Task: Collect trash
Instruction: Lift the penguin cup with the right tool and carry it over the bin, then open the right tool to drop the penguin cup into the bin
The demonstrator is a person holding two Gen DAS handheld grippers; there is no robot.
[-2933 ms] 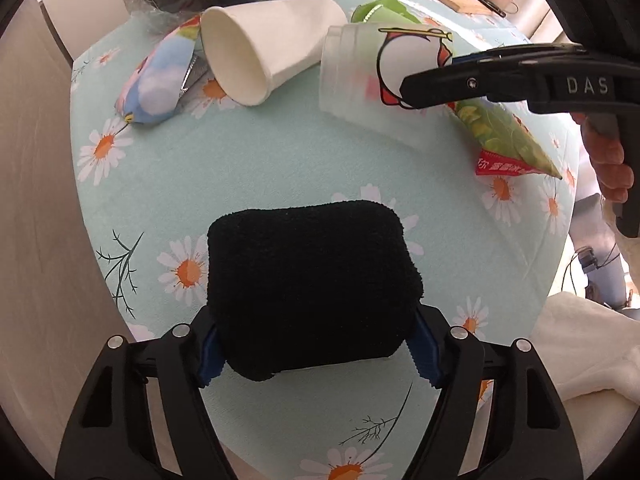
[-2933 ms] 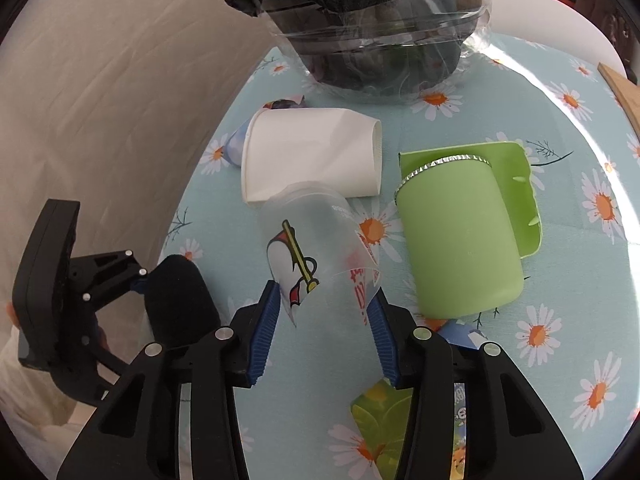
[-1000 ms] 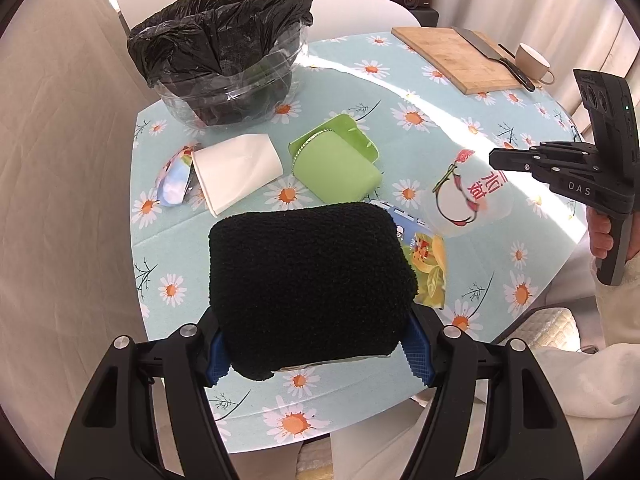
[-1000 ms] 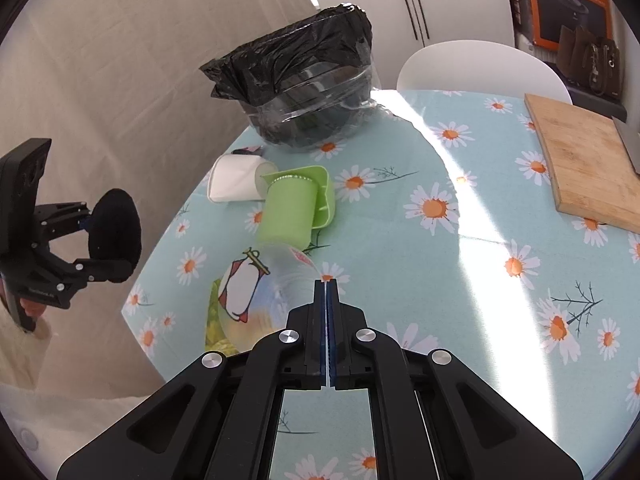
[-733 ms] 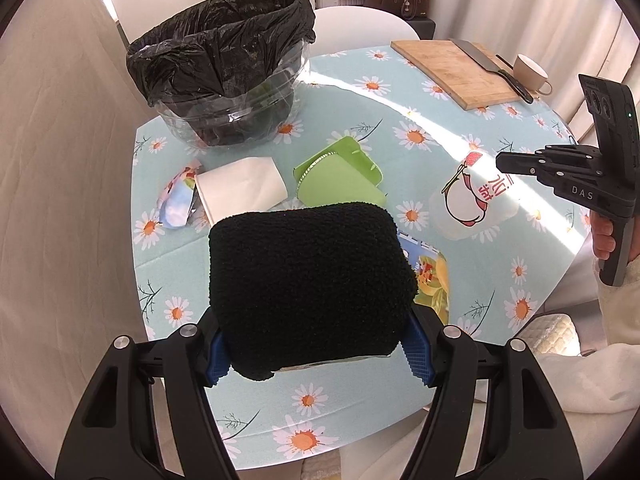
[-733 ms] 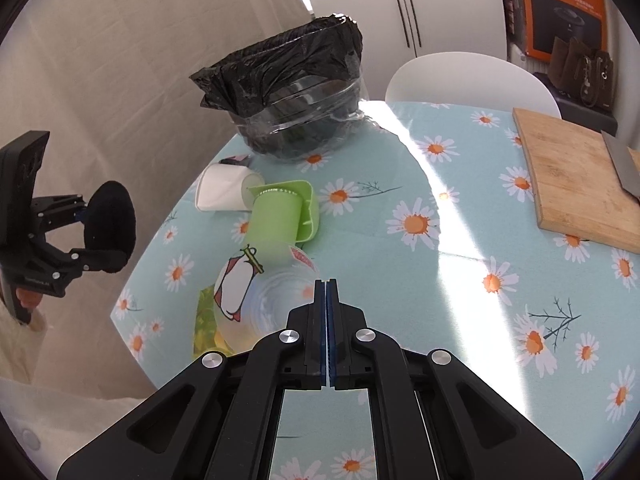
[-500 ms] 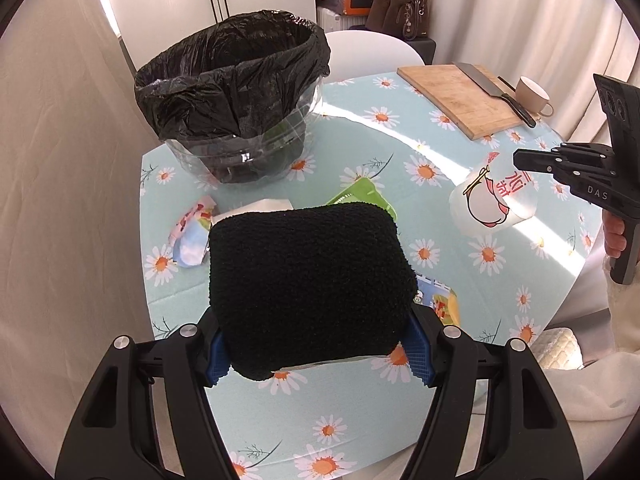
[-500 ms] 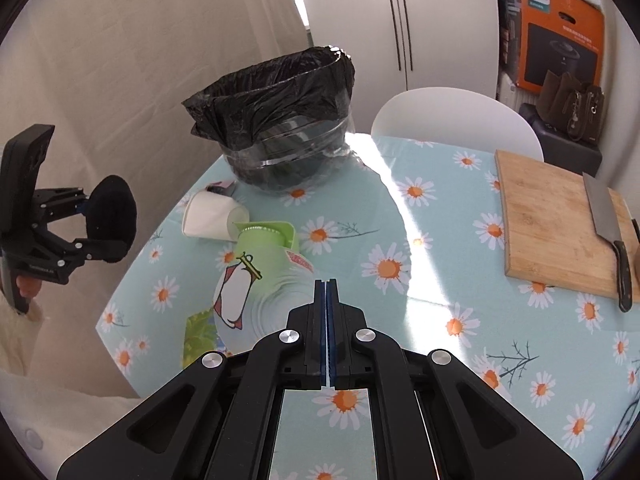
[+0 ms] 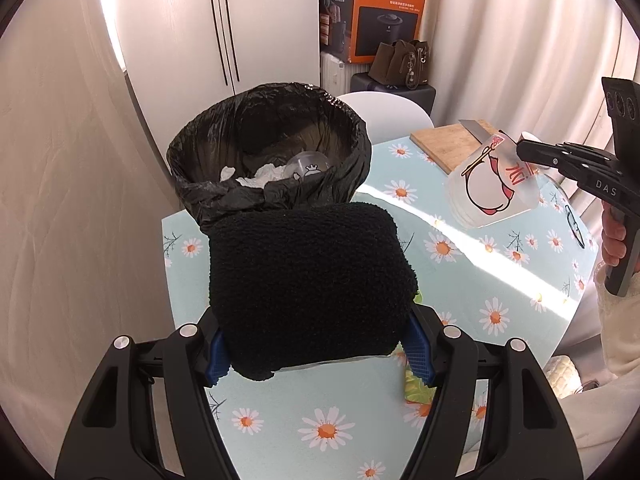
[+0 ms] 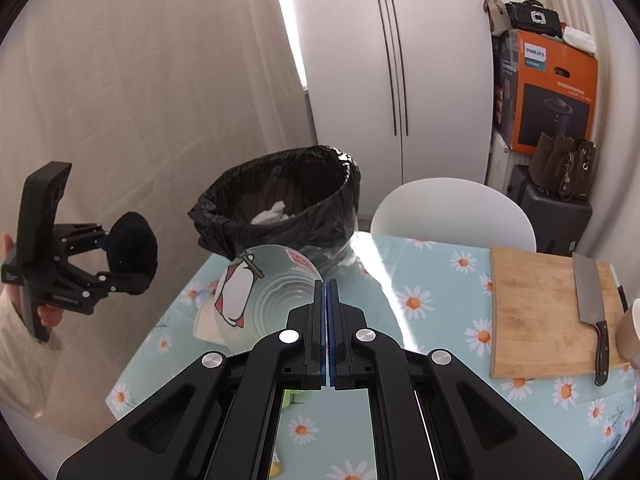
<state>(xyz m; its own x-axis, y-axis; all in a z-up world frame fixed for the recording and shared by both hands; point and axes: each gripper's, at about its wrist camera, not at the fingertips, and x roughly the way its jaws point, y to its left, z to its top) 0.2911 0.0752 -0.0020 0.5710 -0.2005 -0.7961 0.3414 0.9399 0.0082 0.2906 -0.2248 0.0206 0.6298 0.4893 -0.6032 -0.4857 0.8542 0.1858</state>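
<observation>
Right now, my left gripper (image 9: 316,356) is clamped, jaws fairly wide, around a black fuzzy sponge-like block (image 9: 308,284), which fills the middle of the left wrist view and hangs above the near edge of a round table (image 9: 472,280) covered in a pale blue daisy-print cloth. My right gripper (image 10: 326,292) has its two fingers pressed flat together on the rim of a clear plastic cup (image 10: 260,296) printed with a cartoon penguin; the cup is lifted off the table, tilted with its mouth facing back toward the right camera. From the left wrist view, that same cup (image 9: 492,184) hangs in the air at the right, above the table and well to the right of the bin. Beyond both grippers, a clear bin lined with a black trash bag (image 9: 268,156) stands at the far left of the table, and inside it I can see crumpled white paper and another clear cup. Below the held cup, a white paper cup (image 10: 204,320) lies on its side on the cloth, mostly hidden. At the right of the table sits a wooden cutting board (image 10: 544,312) with a cleaver (image 10: 592,308) resting on it. A white chair (image 10: 452,216) stands behind the table, and an orange appliance box (image 10: 548,96) is stacked in the far corner.
</observation>
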